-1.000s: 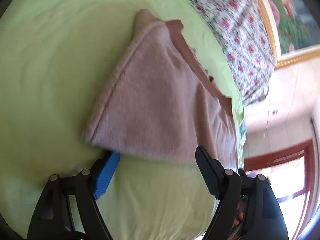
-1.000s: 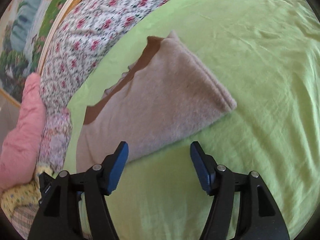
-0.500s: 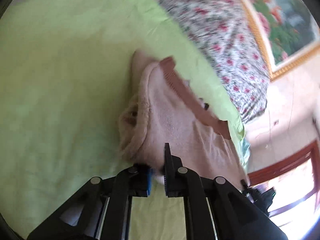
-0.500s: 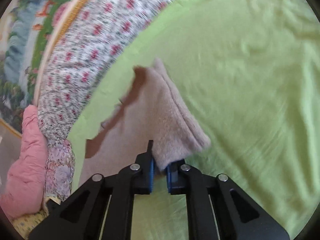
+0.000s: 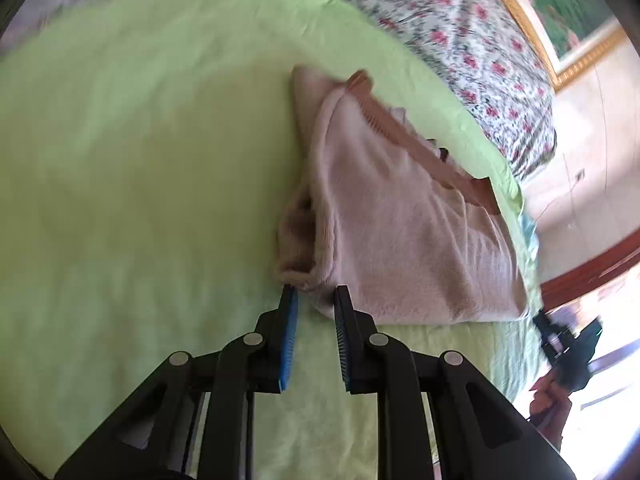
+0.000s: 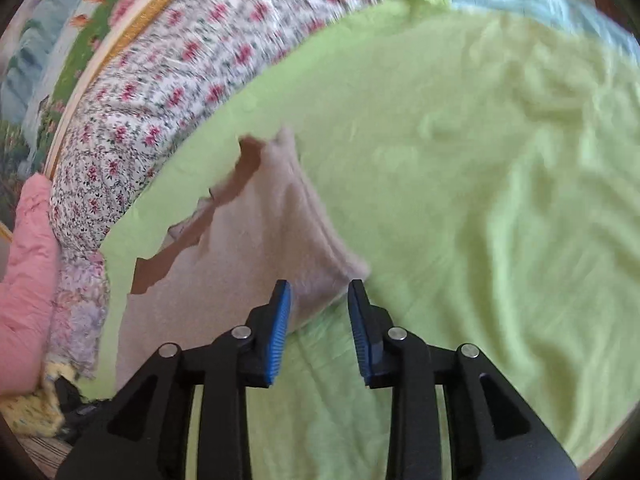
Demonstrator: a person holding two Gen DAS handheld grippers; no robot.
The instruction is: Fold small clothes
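Your left claw (image 5: 314, 294) and right claw (image 6: 320, 290) are opening off the blurred folded sweater (image 5: 400, 220); bare green bedsheet (image 6: 500, 200) lies beyond your right claw.

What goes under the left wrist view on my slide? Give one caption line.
Left gripper opening at the near corner of a folded pink sweater on a green bedsheet.

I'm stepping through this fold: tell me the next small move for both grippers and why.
Probably draw both back clear of the pink garment. The left gripper and right gripper are opening, each with a near corner of the garment just at its tips, unpinched, and it already lies folded on the green sheet.
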